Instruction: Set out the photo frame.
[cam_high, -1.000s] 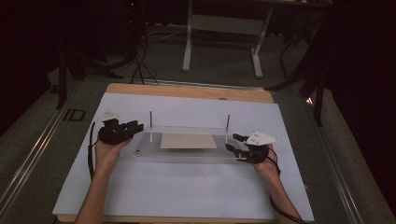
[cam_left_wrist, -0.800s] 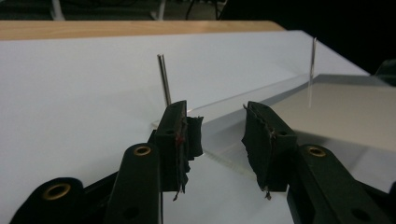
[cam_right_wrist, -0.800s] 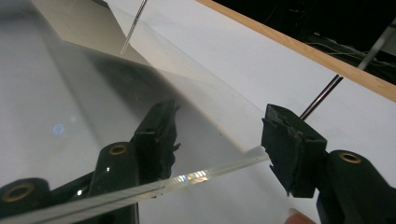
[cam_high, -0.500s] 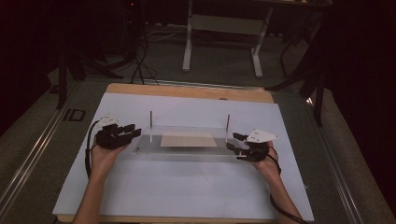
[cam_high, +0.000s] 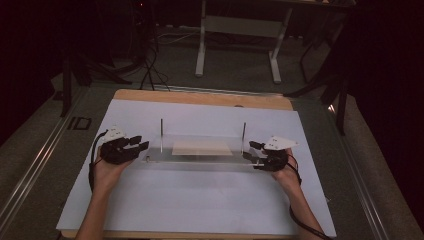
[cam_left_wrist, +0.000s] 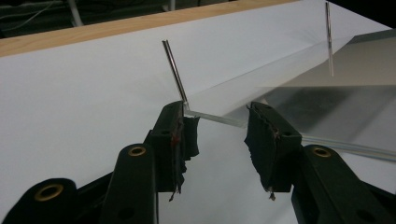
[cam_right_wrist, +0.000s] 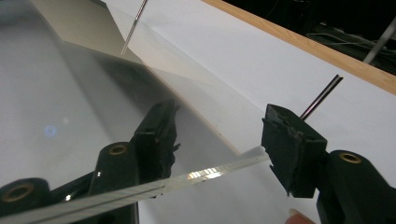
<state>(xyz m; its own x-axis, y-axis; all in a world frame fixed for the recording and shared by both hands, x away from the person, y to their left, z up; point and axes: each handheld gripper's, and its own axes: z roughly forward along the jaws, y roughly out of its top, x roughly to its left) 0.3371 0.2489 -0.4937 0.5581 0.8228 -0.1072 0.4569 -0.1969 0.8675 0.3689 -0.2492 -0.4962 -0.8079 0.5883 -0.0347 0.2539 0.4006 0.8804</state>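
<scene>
Jaws of both grippers (cam_high: 142, 147) (cam_high: 252, 155) gape, seemingly straddling the clear plate's (cam_high: 200, 156) ends.

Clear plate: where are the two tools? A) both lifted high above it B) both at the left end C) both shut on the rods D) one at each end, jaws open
D: the left tool sits at the left end of the clear plate and the right tool at the right end, each with its jaws apart around the plate's edge.

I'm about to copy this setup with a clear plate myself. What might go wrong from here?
Both grippers, left and right, stand open around the ends of the clear plate, so an uneven close might tilt it. The thin edge could slip off the worn pads. The upright rods may catch a jaw.
</scene>
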